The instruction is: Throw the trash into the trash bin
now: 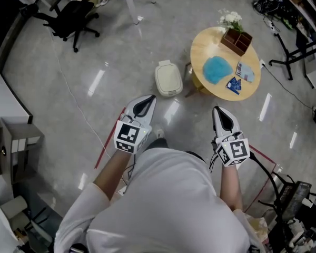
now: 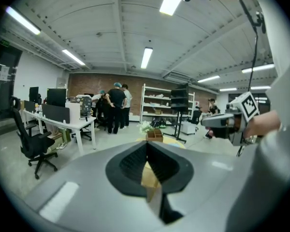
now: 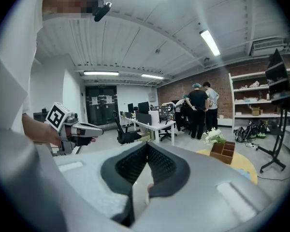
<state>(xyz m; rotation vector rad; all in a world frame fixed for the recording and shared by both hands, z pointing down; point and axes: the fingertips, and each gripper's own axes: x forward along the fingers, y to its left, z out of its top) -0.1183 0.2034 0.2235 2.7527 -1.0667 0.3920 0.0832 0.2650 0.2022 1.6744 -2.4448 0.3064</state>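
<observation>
Head view: left hand-held gripper (image 1: 150, 100) and right hand-held gripper (image 1: 219, 115) are closed, empty, and well short of the bench (image 1: 205, 49). The likely trash (image 1: 234, 85) lies there, right of the bin (image 1: 168, 79). Left gripper view: jaws together, so open them before reaching. Right gripper view: likewise shut.

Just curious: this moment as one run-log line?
left gripper: shut, empty; right gripper: shut, empty; blue crumpled wad: on round wooden table; white lidded bin: floor, closed

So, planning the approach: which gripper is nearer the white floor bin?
Left. The left gripper is just short of the bin, slightly left; the right gripper is farther off, to its right.
</observation>
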